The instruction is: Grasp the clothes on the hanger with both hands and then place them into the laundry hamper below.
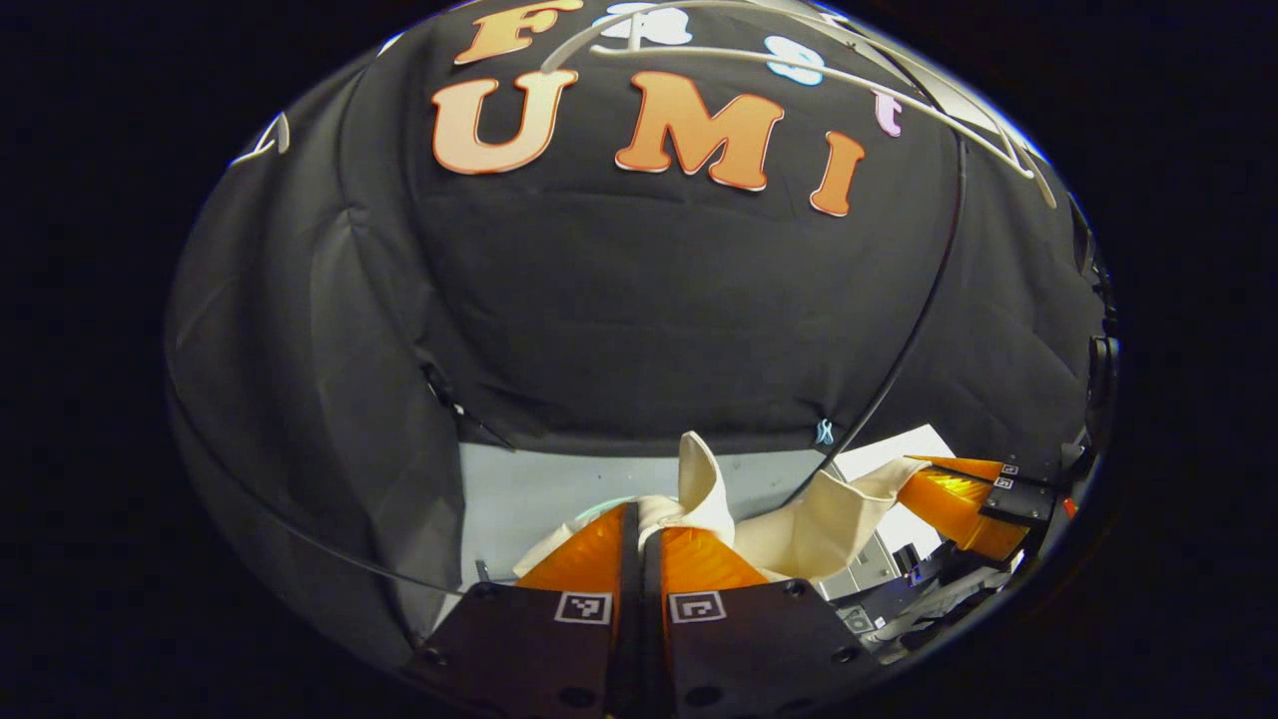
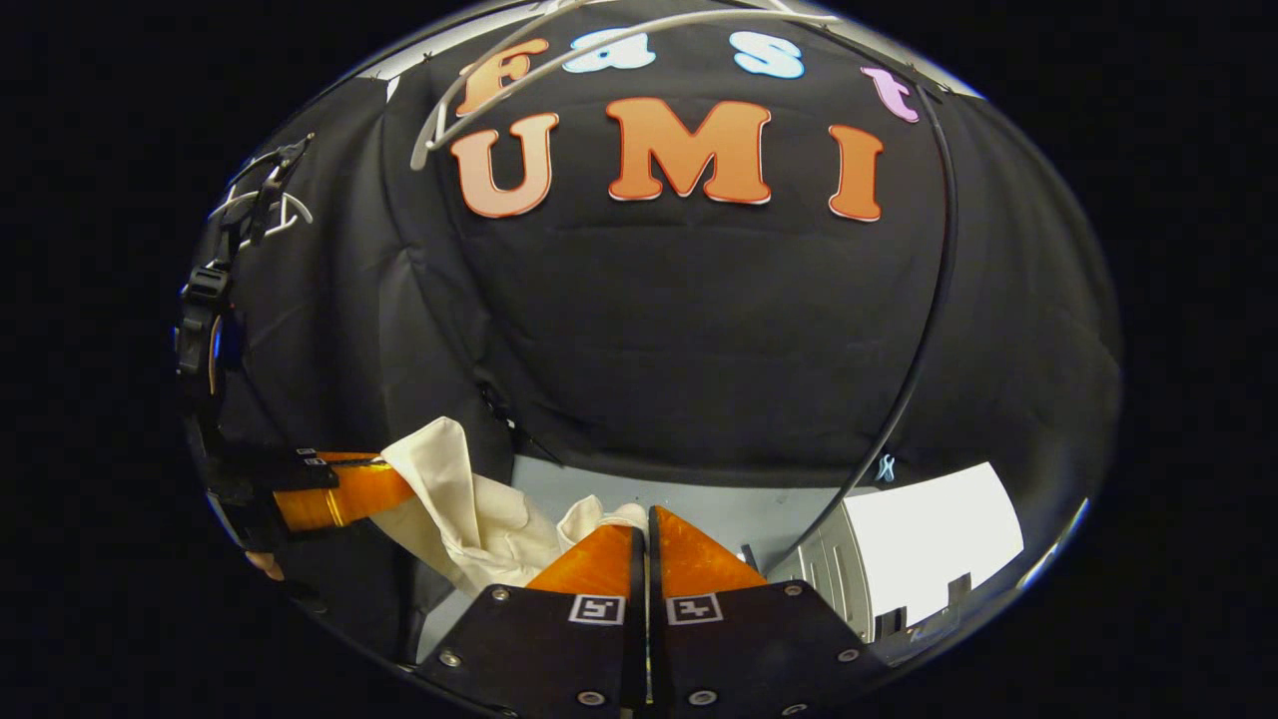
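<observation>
My left gripper (image 1: 641, 534) at bottom centre of left gripper view, fingers pressed together on cream cloth (image 1: 799, 529); cloth spreads right toward my right gripper (image 1: 914, 461) at lower right, pinching other end. In right gripper view, right gripper (image 2: 644, 534) clamped on cloth bunch at lower centre-left. White hanger (image 2: 599, 35) at top.

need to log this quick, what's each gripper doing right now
left gripper: shut on the cream cloth
right gripper: shut on the same cloth
</observation>
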Demonstrator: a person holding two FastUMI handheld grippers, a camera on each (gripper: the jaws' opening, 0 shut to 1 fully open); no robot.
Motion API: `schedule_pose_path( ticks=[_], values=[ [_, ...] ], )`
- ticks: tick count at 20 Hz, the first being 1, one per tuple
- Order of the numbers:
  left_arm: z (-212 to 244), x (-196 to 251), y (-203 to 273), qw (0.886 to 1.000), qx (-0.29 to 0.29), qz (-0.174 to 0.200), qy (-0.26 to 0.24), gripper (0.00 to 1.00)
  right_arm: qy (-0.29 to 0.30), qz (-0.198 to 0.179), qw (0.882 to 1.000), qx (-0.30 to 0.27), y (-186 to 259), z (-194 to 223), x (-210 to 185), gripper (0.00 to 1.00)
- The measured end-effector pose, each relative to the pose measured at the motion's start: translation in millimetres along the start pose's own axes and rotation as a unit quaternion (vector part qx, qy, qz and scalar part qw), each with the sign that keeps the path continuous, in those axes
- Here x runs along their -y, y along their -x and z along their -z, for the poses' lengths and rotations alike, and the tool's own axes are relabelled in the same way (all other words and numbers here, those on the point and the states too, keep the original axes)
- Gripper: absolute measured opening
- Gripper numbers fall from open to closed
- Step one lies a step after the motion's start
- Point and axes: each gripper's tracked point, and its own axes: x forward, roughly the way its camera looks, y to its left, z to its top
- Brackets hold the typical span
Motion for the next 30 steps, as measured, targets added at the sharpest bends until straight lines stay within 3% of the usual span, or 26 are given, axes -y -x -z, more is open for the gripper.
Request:
schedule_pose_path(
  ticks=[8,15,16,17,18,19,21,24,26,27,30],
  values=[
    [43.0,-14.0,-18.8,0.998,-0.067,-0.018,-0.001,0.07,-0.016,-0.004,0.999,-0.05,-27.1,36.4,-5.2,0.05],
    [43.8,-6.6,-24.3,0.997,-0.077,0.005,0.013,0.11,-0.021,0.007,0.999,-0.044,-36.7,30.8,4.6,0.08],
    [39.5,-7.8,-25.7,0.997,-0.074,0.002,0.008,0.2,-0.013,0.012,0.999,-0.036,-35.0,25.0,5.9,0.11],
    [37.8,-9.9,-26.1,0.997,-0.072,-0.005,0.0,0.16,-0.004,0.016,0.999,-0.03,-36.3,20.2,8.0,0.14],
    [35.6,-12.1,-26.1,0.997,-0.071,-0.011,-0.008,0.29,0.002,0.02,0.999,-0.025,-33.5,16.9,10.6,0.2],
    [34.6,-13.4,-24.9,0.997,-0.068,-0.015,-0.013,0.23,0.003,0.022,1.0,-0.022,-33.0,15.0,10.9,0.22],
    [34.7,-9.6,-24.3,0.998,-0.067,-0.009,-0.008,0.41,-0.002,0.024,0.999,-0.022,-32.6,16.8,11.8,0.3],
    [34.5,-6.1,-23.0,0.998,-0.065,0.002,0.009,0.77,-0.009,0.026,0.999,-0.027,-31.8,23.7,13.0,0.4],
    [35.9,-8.7,-18.6,0.998,-0.062,0.002,0.013,0.8,-0.01,0.022,0.999,-0.026,-31.2,23.1,10.8,0.39],
    [35.6,-10.1,-16.9,0.998,-0.057,0.002,0.013,0.74,-0.011,0.02,0.999,-0.023,-30.6,21.0,8.9,0.46],
    [28.9,-19.3,-9.2,0.999,-0.046,-0.011,0.008,0.73,-0.005,0.035,0.999,-0.007,-24.9,13.1,14.5,0.61]
  ],
)
